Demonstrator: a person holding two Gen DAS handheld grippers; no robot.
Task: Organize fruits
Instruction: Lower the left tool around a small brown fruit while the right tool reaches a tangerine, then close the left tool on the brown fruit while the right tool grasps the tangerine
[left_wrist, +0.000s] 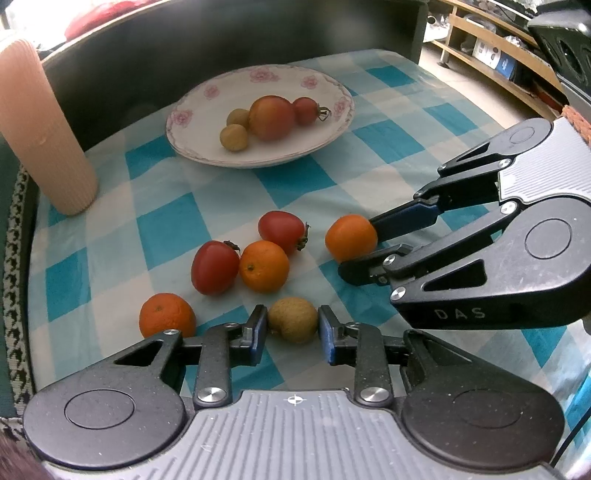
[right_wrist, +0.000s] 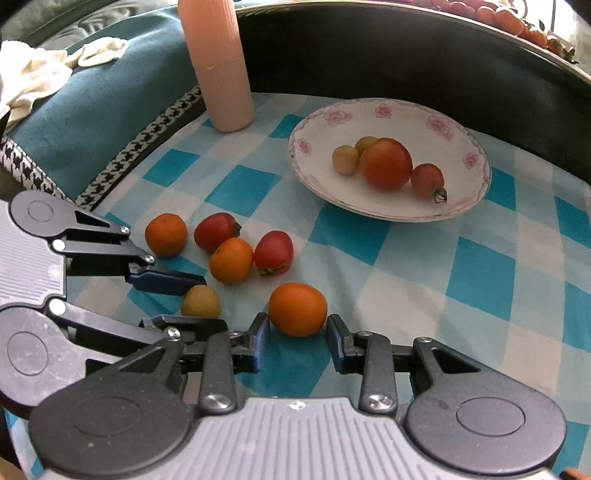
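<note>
In the left wrist view, the left gripper has its blue-padded fingers spread on either side of a small round tan-brown longan-like fruit that lies on the tabletop covered by a blue-and-white checked cloth; the pads sit just beside the fruit, and contact cannot be told. To the left of that finger lies a rough-skinned orange mandarin. Beyond it, a glossy red plum tomato touches a smooth round orange, with a second red tomato with a dried stem just behind. From the right, the right gripper reaches in with its fingers opened around another round orange fruit, one finger above it and one below. Farther back stands a white shallow plate with a pink floral rim, holding a large orange-red tomato, a small red tomato and two small tan round fruits. At the left edge stands a tall ribbed peach-coloured cup.

In the right wrist view, the right gripper has its fingers apart, flanking the orange fruit, which rests on the checked cloth; the pads are near it, and a grip cannot be confirmed. The left gripper comes in from the left, its fingers open on both sides of the tan fruit. Behind these lie the mandarin, the two red tomatoes and the smooth orange, clustered close together. The floral plate sits at upper right with its four fruits, and the ribbed cup stands at the cloth's far edge.
</note>
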